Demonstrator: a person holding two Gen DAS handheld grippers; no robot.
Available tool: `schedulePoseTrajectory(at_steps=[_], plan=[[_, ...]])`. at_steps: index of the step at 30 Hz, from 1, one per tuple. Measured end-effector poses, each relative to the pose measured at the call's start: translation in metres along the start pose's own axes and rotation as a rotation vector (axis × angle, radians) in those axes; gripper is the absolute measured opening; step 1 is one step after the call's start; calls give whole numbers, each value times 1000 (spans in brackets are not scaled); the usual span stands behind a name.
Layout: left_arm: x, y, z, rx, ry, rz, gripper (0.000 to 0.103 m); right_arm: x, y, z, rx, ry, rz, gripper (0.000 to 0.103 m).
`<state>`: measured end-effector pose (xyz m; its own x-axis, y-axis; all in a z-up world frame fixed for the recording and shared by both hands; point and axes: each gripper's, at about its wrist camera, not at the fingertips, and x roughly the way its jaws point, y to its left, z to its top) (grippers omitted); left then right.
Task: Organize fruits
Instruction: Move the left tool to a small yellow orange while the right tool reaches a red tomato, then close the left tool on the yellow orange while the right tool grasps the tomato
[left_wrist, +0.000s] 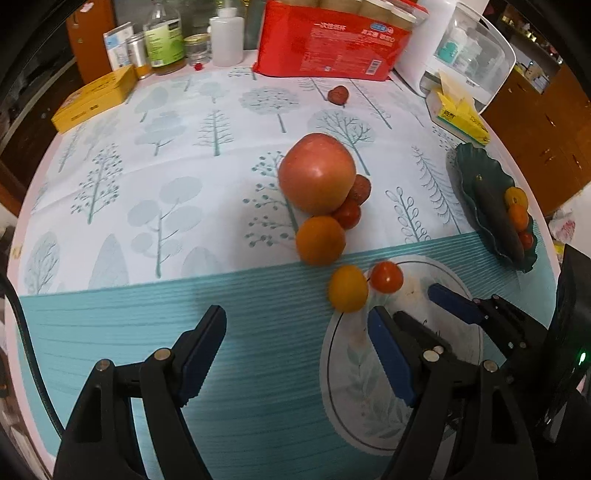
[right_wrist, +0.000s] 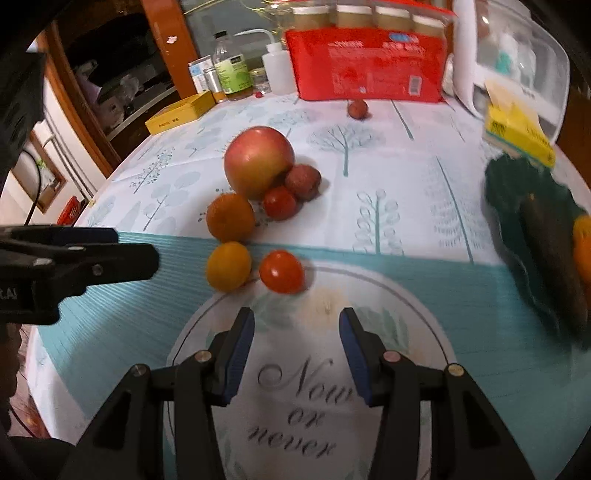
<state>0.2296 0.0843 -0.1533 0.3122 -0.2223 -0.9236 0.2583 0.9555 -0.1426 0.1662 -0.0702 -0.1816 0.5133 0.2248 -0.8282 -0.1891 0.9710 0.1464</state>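
Both tools, left and right, gape empty; cucumber, seemingly, lies lengthwise on plate.

Two low, forward-facing wrist views, side by side, close over the same apple cluster.

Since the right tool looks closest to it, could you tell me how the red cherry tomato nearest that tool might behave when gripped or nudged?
The red cherry tomato is round and sits free on the flat tablecloth, so a nudge would probably roll it. Its glossy skin suggests that it may slip between the pads. It is likely soft, so a gentle squeeze seems wise.
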Motion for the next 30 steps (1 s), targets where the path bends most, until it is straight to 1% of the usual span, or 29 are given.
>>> schedulePoseTrajectory(at_steps=[6,11,14,16,18,20,22,24,27,30], plan=[[15,-8,10,31,17,-49,78,7,9,8,-75,-40,-27,48],[28,-12,13,47,36,-88,77,11,14,5,-122,-64,-37,48],[36,-12,14,44,52,-104,70,13,16,3,-138,-82,-33,48],[41,-11,14,36,57,-121,64,15,16,4,-140,-88,-35,45],[46,-10,15,29,54,-141,61,17,16,4,-136,-86,-35,36],[49,-9,14,21,54,-155,58,19,15,4,-128,-90,-33,34],[53,-8,14,12,56,-162,49,20,15,4,-121,-92,-24,32],[56,-6,14,3,58,-180,48,21,15,4,-123,-100,-23,30],[58,-6,14,-5,50,-195,46,22,17,4,-140,-101,-32,29],[59,-5,14,-14,47,-219,39,22,17,4,-137,-100,-33,28]])
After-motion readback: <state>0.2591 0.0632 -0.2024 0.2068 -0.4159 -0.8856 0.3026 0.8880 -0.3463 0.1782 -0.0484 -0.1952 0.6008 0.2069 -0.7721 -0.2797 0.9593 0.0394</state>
